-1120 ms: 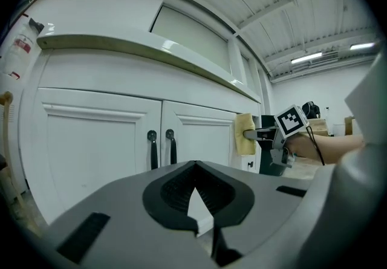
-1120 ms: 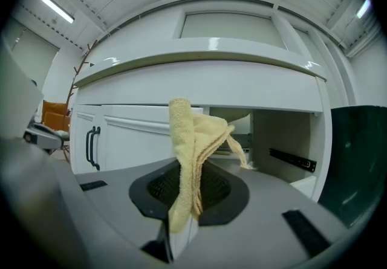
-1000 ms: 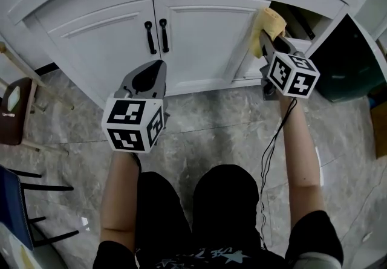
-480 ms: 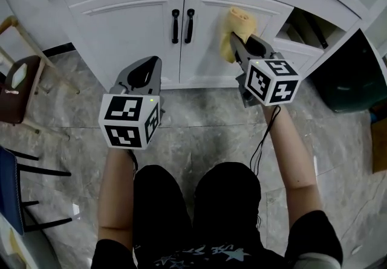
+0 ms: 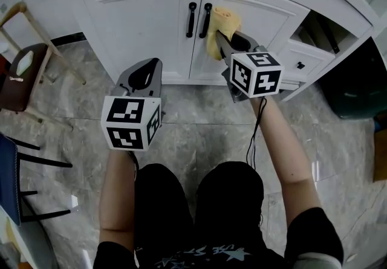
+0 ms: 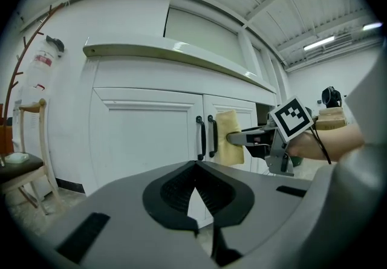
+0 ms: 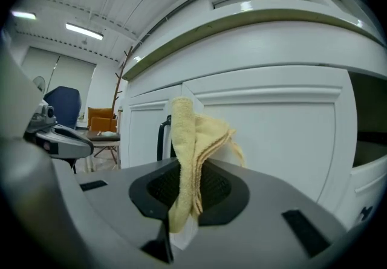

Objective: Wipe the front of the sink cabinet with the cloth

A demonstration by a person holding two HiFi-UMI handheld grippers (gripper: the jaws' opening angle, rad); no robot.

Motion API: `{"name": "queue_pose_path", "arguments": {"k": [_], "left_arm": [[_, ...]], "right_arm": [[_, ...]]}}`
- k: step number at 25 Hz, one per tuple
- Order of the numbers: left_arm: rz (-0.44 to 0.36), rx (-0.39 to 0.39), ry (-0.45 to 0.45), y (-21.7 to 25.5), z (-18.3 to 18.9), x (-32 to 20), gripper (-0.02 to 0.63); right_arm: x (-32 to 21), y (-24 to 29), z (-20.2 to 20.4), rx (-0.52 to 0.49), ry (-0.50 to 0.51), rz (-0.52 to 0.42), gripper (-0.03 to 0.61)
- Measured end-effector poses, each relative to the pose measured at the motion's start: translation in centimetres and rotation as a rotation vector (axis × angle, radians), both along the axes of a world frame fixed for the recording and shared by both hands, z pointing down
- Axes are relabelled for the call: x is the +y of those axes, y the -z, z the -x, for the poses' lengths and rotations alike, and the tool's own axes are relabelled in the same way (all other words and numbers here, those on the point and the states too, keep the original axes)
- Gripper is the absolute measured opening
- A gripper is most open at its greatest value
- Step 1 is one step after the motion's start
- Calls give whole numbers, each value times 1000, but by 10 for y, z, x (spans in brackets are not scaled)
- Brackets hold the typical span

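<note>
A yellow cloth (image 5: 219, 29) (image 7: 192, 150) (image 6: 230, 136) is pinched in my right gripper (image 5: 227, 41) and pressed against the right door of the white sink cabinet (image 5: 151, 14), beside the two black handles (image 5: 199, 20). My left gripper (image 5: 145, 78) hangs shut and empty over the floor, short of the left door (image 6: 145, 141). In the right gripper view the cloth stands upright between the jaws, hiding part of a handle (image 7: 162, 138).
An open drawer (image 5: 305, 56) juts out at the cabinet's right end, beside a dark bin (image 5: 357, 86). A wooden stool (image 5: 24, 68) stands at the left, and a dark chair (image 5: 18, 189) at the lower left. Grey marble floor (image 5: 193, 129) lies below.
My right gripper has slid the cloth leftward across the right door, from near the open drawer to beside the black handles. The left gripper has stayed in place.
</note>
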State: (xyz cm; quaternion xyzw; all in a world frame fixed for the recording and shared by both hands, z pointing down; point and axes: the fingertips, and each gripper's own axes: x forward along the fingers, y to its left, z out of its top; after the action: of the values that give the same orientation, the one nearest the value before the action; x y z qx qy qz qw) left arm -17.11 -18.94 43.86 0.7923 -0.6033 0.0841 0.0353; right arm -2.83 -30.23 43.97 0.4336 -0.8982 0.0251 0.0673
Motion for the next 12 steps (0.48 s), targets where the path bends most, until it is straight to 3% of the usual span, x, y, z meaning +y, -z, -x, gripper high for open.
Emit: {"name": "queue_pose_path", "arguments": {"k": [5,12], "left_arm": [[1,6,-5,-1,-2,-4,15],[-10,-9,-63,2,-34,-17,15]], "right_arm": [[-12,-3,-33,-6,-74,4,63],[-28,-3,-104,1,-190,-4,63]]}}
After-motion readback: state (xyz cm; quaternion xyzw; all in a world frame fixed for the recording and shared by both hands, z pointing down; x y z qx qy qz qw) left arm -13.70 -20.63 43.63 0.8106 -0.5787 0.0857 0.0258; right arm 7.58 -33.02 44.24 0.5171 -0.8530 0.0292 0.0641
